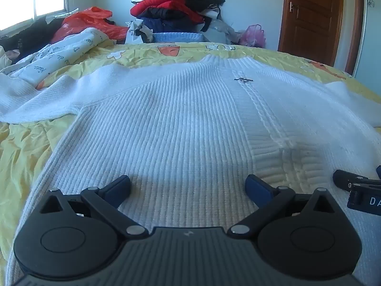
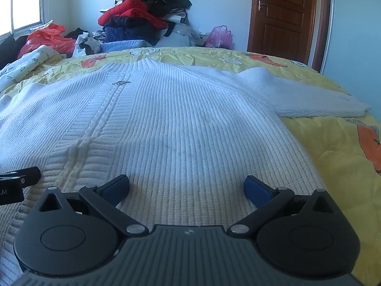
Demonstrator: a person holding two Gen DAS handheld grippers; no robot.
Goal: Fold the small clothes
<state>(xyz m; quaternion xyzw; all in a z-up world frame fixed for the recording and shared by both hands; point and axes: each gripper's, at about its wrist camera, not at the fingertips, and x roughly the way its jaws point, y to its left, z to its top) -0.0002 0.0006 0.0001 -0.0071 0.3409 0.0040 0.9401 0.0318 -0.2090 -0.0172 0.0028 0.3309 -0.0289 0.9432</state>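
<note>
A white ribbed knit cardigan [image 1: 181,119] [image 2: 181,119] lies spread flat on the yellow bedspread, collar far away, a small metal clasp [image 1: 243,79] [image 2: 121,82] on its front band. One sleeve [image 1: 31,97] reaches out left, the other sleeve [image 2: 304,95] reaches right. My left gripper [image 1: 188,183] hovers wide open over the lower left part of the garment, nothing between its blue pads. My right gripper [image 2: 187,183] is open too, over the lower right part. Each gripper's tip shows at the edge of the other view [image 1: 357,186] [image 2: 19,178].
Yellow bedspread [image 2: 333,147] with orange cartoon prints covers the bed. A heap of dark and red clothes [image 1: 178,7] and a red plastic bag [image 1: 88,21] lie at the far side. A printed white cloth [image 1: 62,54] lies far left. A brown door [image 2: 283,12] stands at right.
</note>
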